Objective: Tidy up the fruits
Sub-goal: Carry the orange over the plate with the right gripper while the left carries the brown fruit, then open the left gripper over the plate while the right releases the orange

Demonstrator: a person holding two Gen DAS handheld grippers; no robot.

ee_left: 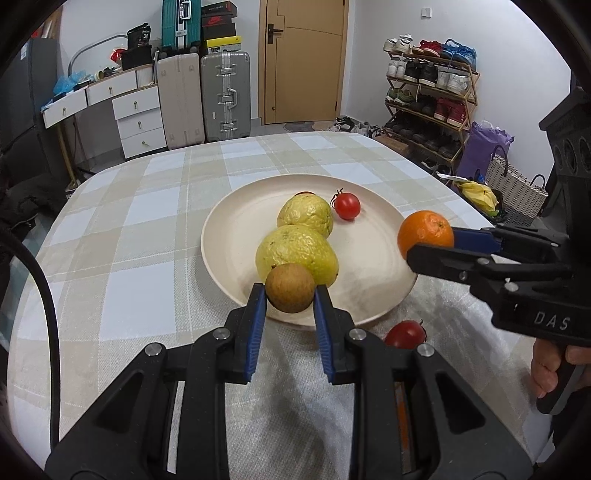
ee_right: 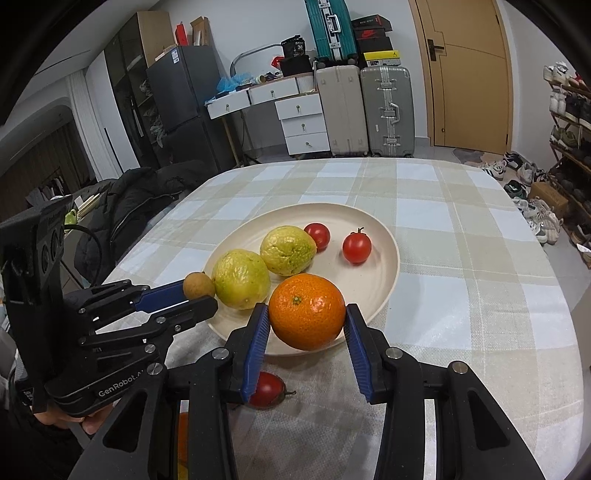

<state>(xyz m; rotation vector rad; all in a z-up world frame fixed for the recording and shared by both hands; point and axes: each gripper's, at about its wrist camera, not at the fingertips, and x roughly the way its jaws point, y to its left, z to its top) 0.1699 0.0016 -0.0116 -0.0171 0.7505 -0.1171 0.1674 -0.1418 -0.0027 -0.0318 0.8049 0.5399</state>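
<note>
A: Count the fruit?
B: Two guavas (ee_right: 240,278) and two tomatoes (ee_right: 357,247) on the plate (ee_right: 384,236); a third tomato (ee_right: 266,393) lies off its near edge.
A: Grippers?
B: Left gripper (ee_left: 290,300) clamps one brown fruit (ee_left: 290,288); right gripper (ee_right: 306,325) grips one orange (ee_right: 306,312).

This is a lived-in home, a room that serves for eating and storage at once. My tongs hang over a table (ee_left: 122,206) with a checked cloth. Straight ahead of them, past the table's far edge, stands a wooden door (ee_left: 303,61). Left of the door stand two big suitcases (ee_left: 205,99), with a teal suitcase (ee_left: 181,22) and shoe boxes (ee_left: 219,26) stacked on top. Further left is a white desk with drawers (ee_left: 122,107), cluttered on top. To the right of my tongs a shoe rack (ee_left: 430,96) is packed with sneakers. Far to the left stands a dark fridge (ee_right: 177,88), with a black coat (ee_right: 125,206) lying beside the table.
</note>
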